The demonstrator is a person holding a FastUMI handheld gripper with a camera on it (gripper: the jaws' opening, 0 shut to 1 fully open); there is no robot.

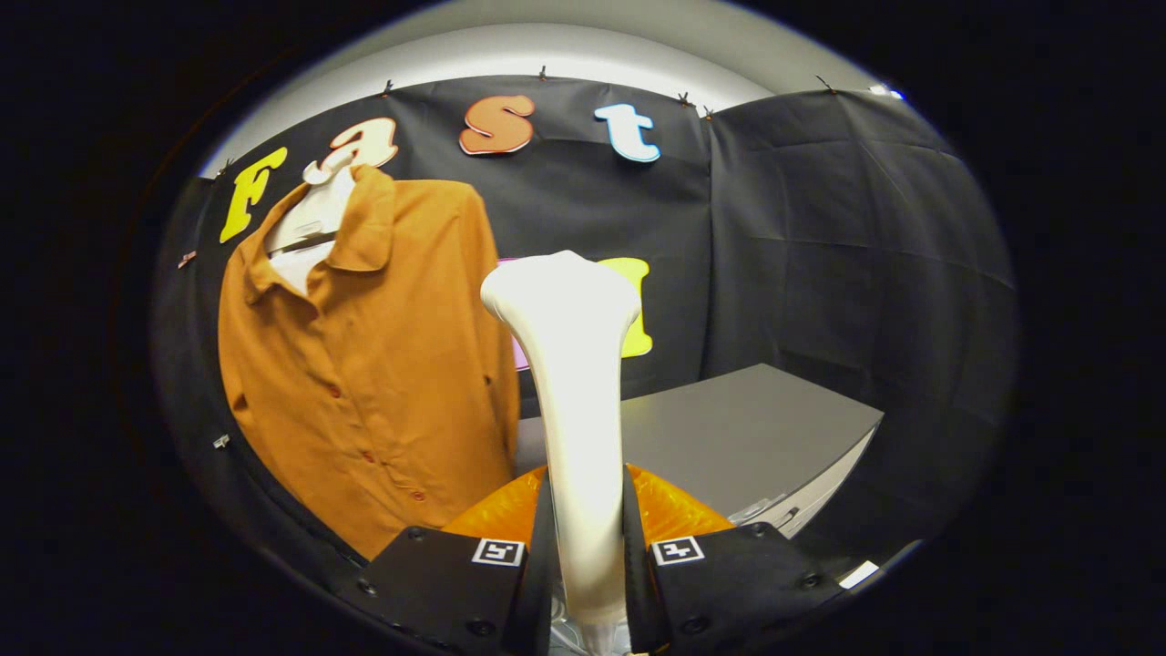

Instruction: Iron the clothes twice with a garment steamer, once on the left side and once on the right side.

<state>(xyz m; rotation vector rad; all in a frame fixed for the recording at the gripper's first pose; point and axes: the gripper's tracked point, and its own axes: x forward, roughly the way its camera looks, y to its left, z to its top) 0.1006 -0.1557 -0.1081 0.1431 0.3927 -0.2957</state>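
Tongs (588, 556) clamped on the neck of a white plastic garment steamer (572, 364) w/ a flared head; both fingers press its sides. Steamer stands upright btwn the fingers, head rising well above them and turned away from the camera. Low on the steamer, just behind the fingers, a translucent orange part (669, 510) bulges out both sides of the neck, prob. its water tank, can't tell for sure.

Mustard-orange button-front shirt w/ collar (364, 364) hangs on a white hanger (319, 205) against the black cloth wall, beyond the fingers and left of the steamer head. Shirt faces fwd, collar open, buttons in a line down the front. Steamer head is near the shirt's right edge but apart from it, no contact.

Flat grey surface (747, 437) sits beyond the fingers, right of the steamer, against the cloth wall.
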